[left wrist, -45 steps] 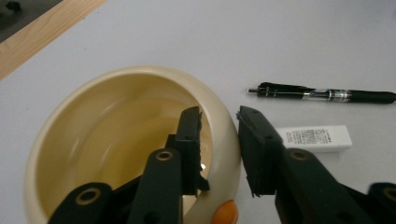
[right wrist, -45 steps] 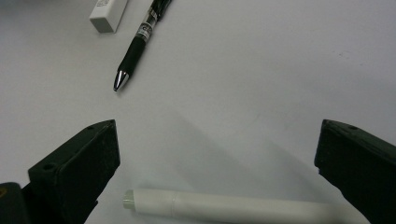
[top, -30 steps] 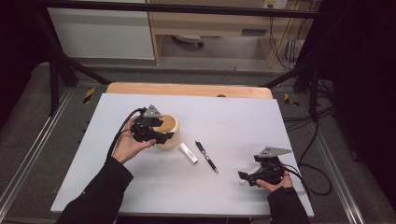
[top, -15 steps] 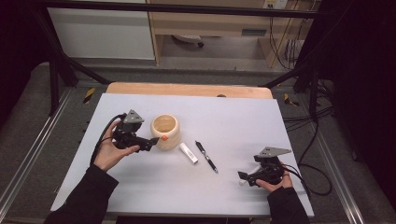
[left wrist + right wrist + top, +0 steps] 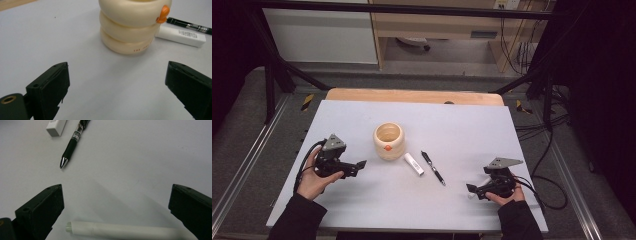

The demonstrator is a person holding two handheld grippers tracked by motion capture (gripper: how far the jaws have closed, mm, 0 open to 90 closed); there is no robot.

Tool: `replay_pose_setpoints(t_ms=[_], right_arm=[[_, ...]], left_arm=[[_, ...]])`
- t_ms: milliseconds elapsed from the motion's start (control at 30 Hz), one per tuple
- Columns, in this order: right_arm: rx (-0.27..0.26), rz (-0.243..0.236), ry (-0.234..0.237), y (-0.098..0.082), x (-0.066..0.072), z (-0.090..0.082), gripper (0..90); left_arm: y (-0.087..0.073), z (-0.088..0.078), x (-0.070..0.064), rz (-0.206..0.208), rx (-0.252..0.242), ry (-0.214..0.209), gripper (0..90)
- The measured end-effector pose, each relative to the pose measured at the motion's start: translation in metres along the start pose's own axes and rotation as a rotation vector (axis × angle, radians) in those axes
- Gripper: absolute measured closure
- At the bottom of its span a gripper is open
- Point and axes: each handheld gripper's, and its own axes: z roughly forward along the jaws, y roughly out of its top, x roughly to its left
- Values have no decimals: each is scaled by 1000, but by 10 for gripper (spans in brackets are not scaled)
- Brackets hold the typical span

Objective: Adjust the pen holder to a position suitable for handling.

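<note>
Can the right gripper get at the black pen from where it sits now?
Probably yes. The right gripper has open jaws, and bare table lies between it and the pen. A white tube lying just below its jaws is the one thing close by.

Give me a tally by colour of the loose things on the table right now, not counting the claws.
Cream: 1, the ringed cup with an orange tab
White: 2, the flat eraser-like block and the white tube lying between the right claw's jaws
Black: 1, the pen
Total: 4
</note>
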Motion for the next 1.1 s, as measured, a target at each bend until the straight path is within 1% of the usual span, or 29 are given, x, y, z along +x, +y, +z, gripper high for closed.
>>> replay_pose_setpoints(t_ms=[133, 267, 400, 500, 633, 800, 900, 933, 1000, 1100], right_arm=[[0, -1, -1, 1, 1, 0, 8], [6, -3, -7, 3, 3, 2, 8], [11, -13, -18, 7, 8, 3, 9], [22, -31, -19, 10, 11, 5, 10], [36, -38, -23, 13, 16, 7, 10], [40, -42, -20, 18, 21, 10, 10], [45, -46, -17, 21, 25, 12, 10], [46, -53, -19, 22, 25, 12, 10], [44, -47, -17, 24, 28, 13, 11], [46, -55, -12, 27, 31, 15, 13]], left_arm=[[-14, -2, 0, 0, 2, 2, 60], [-27, -3, 2, -1, 15, -5, 60], [-37, -2, 5, -10, 23, -8, 60], [-43, -2, 6, -20, 22, -18, 59], [-48, -2, 6, -21, 27, -28, 56], [-54, 3, 7, -9, 50, -23, 53], [-56, 4, 8, -9, 50, -26, 52], [-56, 5, 9, -13, 49, -26, 51], [-57, 5, 10, -22, 51, -28, 52], [-58, 6, 10, -30, 56, -28, 51]])
